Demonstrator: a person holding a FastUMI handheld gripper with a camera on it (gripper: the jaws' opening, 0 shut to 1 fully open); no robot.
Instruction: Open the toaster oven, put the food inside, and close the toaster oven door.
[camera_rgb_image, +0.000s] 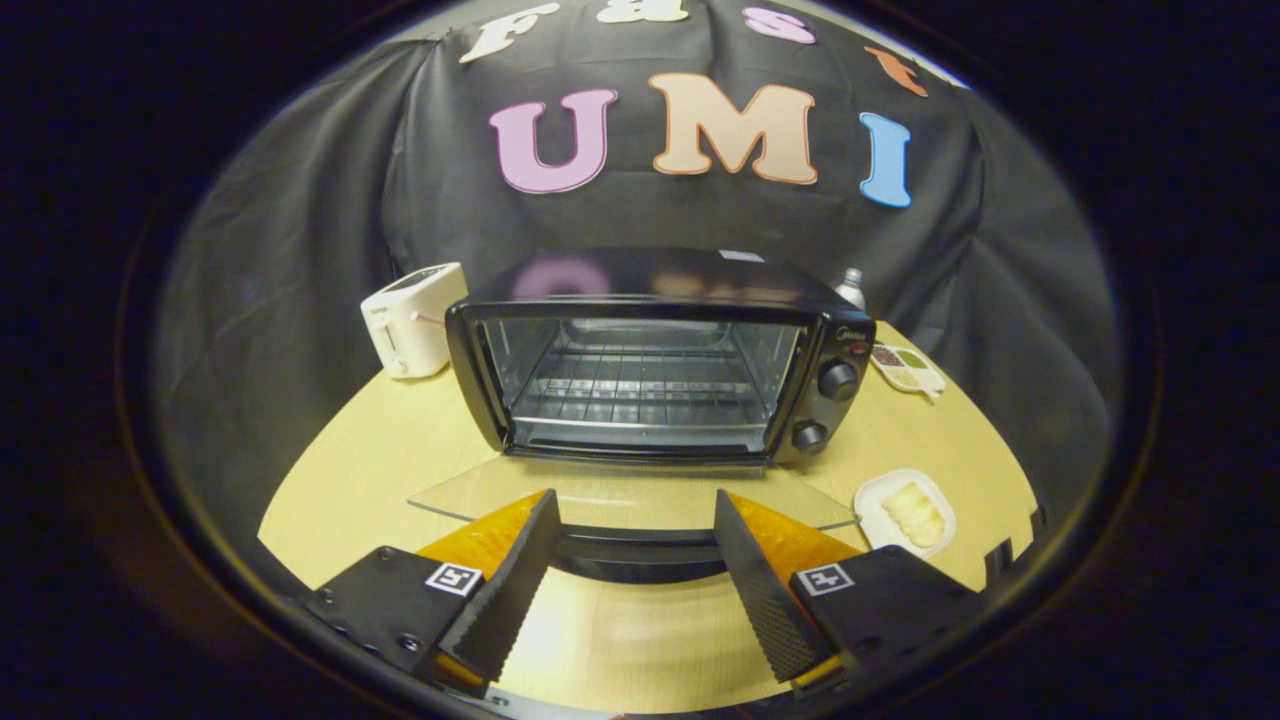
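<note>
A black toaster oven (650, 350) stands on the wooden table (380, 470) straight ahead of the fingers. Its glass door (630, 495) lies folded down flat, with the dark handle (640, 555) at its near edge, between the fingertips. A wire rack (640, 395) shows inside the lit cavity. My gripper (636, 515) is open, its two fingers spread wide on either side of the handle and pressing on nothing. The food, a pale piece of bread (912, 513), lies on a small white plate (875, 505) to the right of the door, just beyond the right finger.
A white pop-up toaster (412, 318) stands left of the oven. Behind the oven's right corner are a grey bottle (851, 288) and a small tray with compartments (906, 369). Two knobs (836, 380) sit on the oven's right panel.
</note>
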